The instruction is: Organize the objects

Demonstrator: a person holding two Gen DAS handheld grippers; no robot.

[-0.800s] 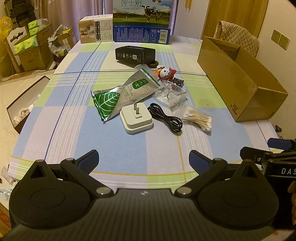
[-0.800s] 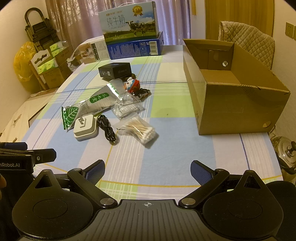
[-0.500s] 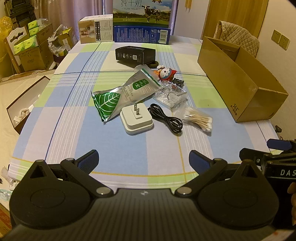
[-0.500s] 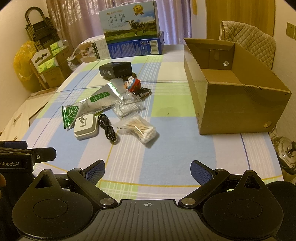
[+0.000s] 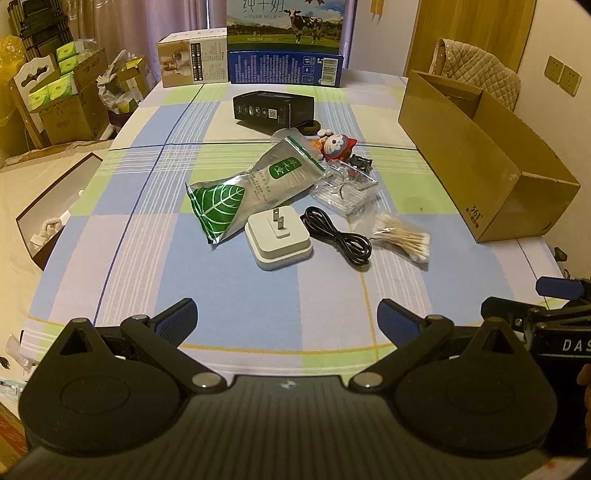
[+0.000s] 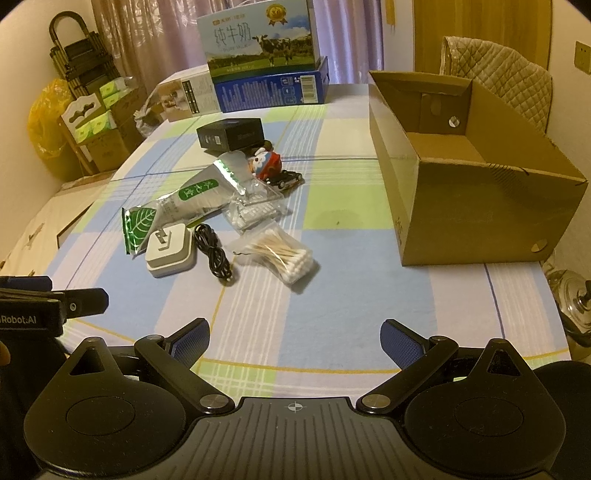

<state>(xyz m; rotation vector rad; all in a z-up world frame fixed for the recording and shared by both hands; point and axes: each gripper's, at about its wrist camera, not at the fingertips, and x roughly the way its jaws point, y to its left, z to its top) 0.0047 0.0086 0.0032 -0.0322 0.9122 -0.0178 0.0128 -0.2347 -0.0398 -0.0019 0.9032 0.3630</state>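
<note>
quilted chair (image 6: 498, 74), curtains (image 6: 155, 33), steel kettle (image 6: 574, 306)

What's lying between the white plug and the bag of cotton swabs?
A coiled black cable lies between the white plug and the bag of cotton swabs, on the checked tablecloth. Both wrist views show it.

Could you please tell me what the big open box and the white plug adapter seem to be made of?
Big open box: plain brown corrugated cardboard, matte, judging by its folded flaps and creases. White plug adapter: likely smooth moulded plastic with a soft sheen, plus two metal prongs.
</note>
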